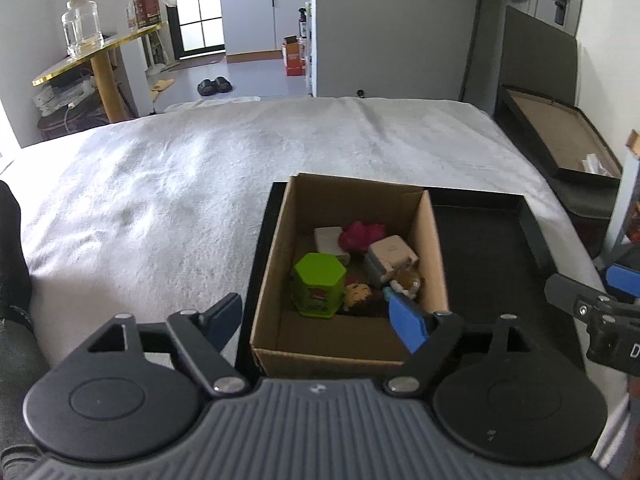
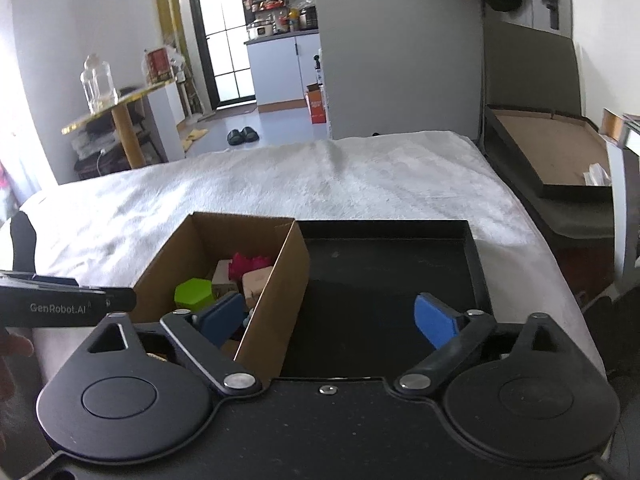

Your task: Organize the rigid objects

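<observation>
A brown cardboard box (image 1: 434,240) stands in the left part of a black tray (image 1: 532,232) on the white bed. In it lie a green hexagonal tin (image 1: 319,290), a pink object (image 1: 362,235), two white adapters (image 1: 390,258) and a small doll figure (image 1: 360,296). My left gripper (image 1: 316,318) is open and empty, just above the box's near edge. My right gripper (image 2: 330,316) is open and empty, straddling the box's right wall (image 2: 280,300) over the tray (image 2: 476,264). The green tin (image 2: 194,292) shows there too.
White blanket (image 1: 180,184) covers the bed. A dark case with an open lid (image 1: 560,148) stands to the right. A gold side table with a glass jar (image 1: 82,24) is at far left. Slippers (image 1: 215,86) lie on the floor beyond.
</observation>
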A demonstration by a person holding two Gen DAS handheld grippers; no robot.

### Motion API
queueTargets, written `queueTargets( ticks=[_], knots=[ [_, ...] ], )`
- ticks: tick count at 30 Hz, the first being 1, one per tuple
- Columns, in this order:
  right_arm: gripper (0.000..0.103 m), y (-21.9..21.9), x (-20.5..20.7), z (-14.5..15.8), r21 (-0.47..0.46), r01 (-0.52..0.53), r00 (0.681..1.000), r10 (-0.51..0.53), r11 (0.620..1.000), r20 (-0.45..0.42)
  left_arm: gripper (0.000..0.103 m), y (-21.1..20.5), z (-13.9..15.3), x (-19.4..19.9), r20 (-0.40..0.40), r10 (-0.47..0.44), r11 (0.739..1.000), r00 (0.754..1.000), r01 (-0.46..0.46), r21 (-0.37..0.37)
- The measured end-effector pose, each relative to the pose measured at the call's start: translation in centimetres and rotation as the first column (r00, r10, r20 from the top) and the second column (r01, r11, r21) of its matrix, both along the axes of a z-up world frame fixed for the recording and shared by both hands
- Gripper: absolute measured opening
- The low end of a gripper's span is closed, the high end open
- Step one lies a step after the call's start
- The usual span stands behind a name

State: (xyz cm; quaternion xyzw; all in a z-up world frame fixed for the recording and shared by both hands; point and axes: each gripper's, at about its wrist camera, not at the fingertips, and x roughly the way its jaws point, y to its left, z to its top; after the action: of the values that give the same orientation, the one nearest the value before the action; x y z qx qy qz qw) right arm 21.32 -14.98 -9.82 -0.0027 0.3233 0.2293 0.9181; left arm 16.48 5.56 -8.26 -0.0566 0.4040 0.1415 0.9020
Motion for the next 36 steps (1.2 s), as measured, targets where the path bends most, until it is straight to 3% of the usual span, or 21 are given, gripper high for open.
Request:
queueTargets(
  ticks=[7,16,22,36],
  knots=[
    [0.099,-1.8,-0.7,1.1,0.035,0.024,1.000,-0.025,0.999,0.018,0.083,-0.7,1.5,-1.7,0.045,-0.019,0.999,0.999,0.020,-0.041],
    [0.099,-3.5,-2.2,2.4,0.064,0.042,0.997,-0.045,0.997,0.058,0.083,-1.7,3.2,-3.6,0.078,-0.045,0.998,0.996,0.047,-0.032],
    [0.103,-5.0,-2.7,3.6,0.111,0.039,0.999,-0.041,0.993,0.018,0.086,-2.3,4.2,-4.7,0.058,-0.084,0.994,0.995,0.088,-0.058],
    [0.103,-6.4,-5.4,6.3,0.099,0.046,0.999,-0.045,0.994,-0.020,0.098,-2.8,6.9,-8.3,0.080,-0.110,0.990,0.991,0.116,-0.077]
  ],
)
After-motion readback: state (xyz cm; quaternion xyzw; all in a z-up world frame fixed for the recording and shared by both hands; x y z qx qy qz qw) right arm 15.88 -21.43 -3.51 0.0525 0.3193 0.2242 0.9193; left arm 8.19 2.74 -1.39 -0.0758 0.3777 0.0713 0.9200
